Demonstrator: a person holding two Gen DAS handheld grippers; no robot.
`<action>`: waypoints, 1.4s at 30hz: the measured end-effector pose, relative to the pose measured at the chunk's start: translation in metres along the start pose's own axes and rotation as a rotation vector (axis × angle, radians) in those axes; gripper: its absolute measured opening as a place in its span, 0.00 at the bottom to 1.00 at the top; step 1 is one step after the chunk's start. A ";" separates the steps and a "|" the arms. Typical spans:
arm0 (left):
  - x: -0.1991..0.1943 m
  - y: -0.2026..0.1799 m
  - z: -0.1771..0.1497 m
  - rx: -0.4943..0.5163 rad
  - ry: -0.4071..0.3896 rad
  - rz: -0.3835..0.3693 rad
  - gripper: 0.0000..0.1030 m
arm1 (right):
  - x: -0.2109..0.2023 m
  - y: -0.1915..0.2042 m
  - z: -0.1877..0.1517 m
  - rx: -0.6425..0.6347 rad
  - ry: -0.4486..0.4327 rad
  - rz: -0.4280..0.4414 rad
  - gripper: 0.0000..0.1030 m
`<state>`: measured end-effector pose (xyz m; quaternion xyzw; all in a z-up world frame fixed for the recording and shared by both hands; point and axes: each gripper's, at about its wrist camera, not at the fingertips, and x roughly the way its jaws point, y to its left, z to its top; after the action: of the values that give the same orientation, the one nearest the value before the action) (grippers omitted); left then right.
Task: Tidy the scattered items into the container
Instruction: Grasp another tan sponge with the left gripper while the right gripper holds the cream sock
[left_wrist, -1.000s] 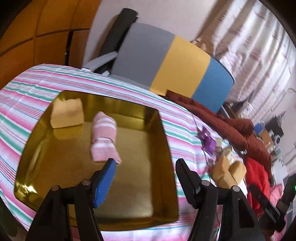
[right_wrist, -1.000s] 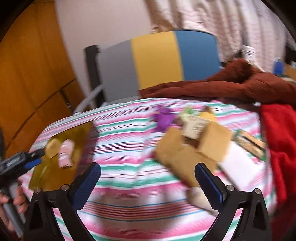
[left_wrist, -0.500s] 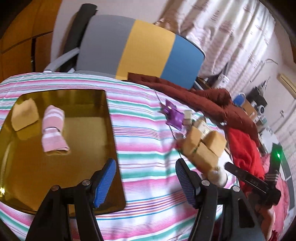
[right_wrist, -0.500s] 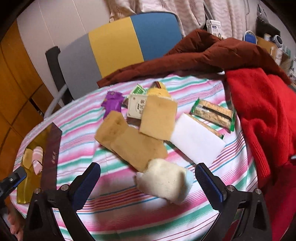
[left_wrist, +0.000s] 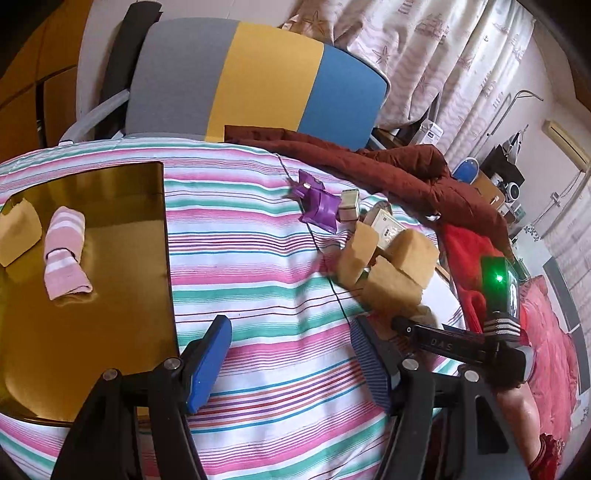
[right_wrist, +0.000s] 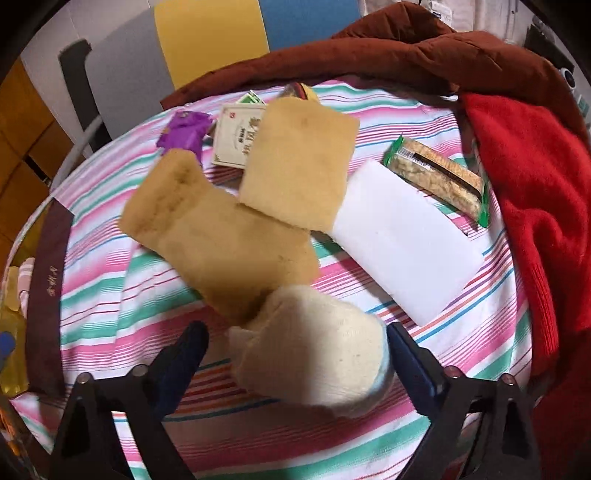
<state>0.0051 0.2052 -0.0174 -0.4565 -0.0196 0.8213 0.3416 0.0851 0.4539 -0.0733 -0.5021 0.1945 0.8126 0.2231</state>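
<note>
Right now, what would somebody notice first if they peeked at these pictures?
Probably the cream sock bundle lying between the closing jaws of the right hand-held gripper, which do not press it yet. Then the shiny gold box at the left with a pink striped sock roll inside, and the red sweater at the right.

Pink roll (left_wrist: 66, 254) inside gold container (left_wrist: 92, 332)

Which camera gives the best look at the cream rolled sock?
The right wrist view: the cream rolled sock fills the space between the closing fingers of the right gripper. In the left wrist view only a sliver peeks out behind the gripper.
</note>
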 end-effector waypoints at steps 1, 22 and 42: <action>0.002 0.000 0.000 -0.003 0.005 -0.002 0.66 | 0.000 0.000 0.000 -0.001 -0.005 0.002 0.87; 0.034 -0.022 -0.003 0.035 0.072 -0.007 0.66 | -0.038 -0.004 0.007 0.029 -0.060 0.212 0.74; 0.078 -0.080 -0.001 0.185 0.114 -0.100 0.66 | -0.068 -0.070 0.027 0.244 -0.301 0.358 0.74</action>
<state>0.0223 0.3107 -0.0480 -0.4674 0.0531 0.7743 0.4232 0.1312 0.5149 -0.0066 -0.3024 0.3413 0.8752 0.1613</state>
